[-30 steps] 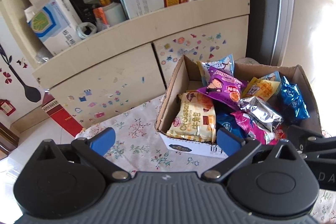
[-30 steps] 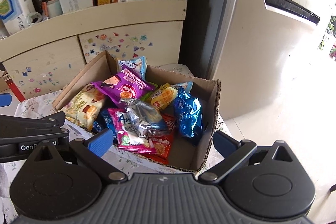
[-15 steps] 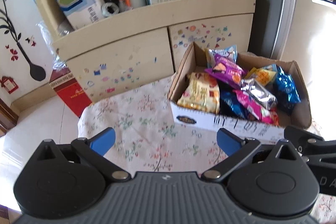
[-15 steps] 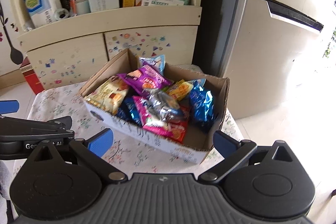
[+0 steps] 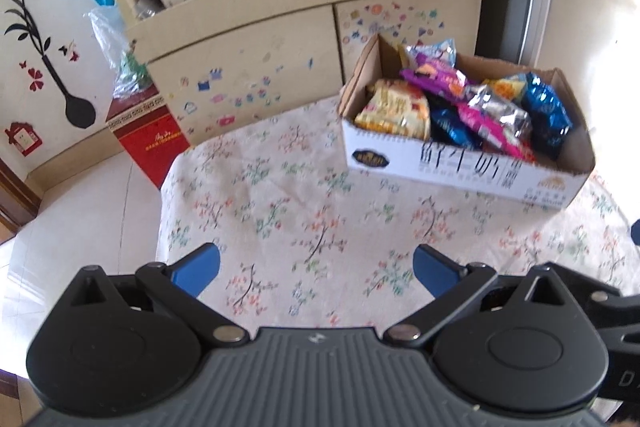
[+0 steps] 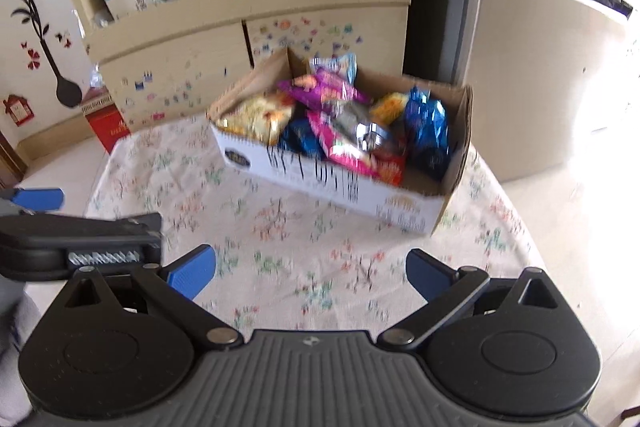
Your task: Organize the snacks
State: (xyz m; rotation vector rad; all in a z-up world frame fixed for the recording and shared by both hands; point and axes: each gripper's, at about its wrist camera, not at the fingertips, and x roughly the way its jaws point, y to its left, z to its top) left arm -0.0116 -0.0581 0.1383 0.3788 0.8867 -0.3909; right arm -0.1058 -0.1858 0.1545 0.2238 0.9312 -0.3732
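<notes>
A cardboard box [image 5: 460, 169] [image 6: 340, 183] stands on the floral tablecloth [image 5: 304, 211] [image 6: 288, 239], full of snack packets: a yellow croissant pack [image 5: 394, 109] [image 6: 258, 117], a purple pack [image 5: 436, 79] [image 6: 320, 89], a silver pack [image 5: 500, 109], a pink pack [image 6: 340, 143] and a blue pack [image 5: 546, 109] [image 6: 426, 131]. My left gripper [image 5: 316, 269] is open and empty, well in front of the box. My right gripper [image 6: 310, 269] is open and empty, also back from the box. The left gripper's side shows at the left of the right wrist view [image 6: 80, 239].
A cream cabinet [image 5: 280, 39] [image 6: 240, 39] with a cluttered shelf of boxes and bottles stands behind the table. A red box [image 5: 148, 139] sits on the floor at the left. A tall appliance door [image 6: 532, 67] is at the right.
Both grippers have pulled back and away from the box, which now looks smaller and farther. More tablecloth shows in front. Both stay open and empty.
</notes>
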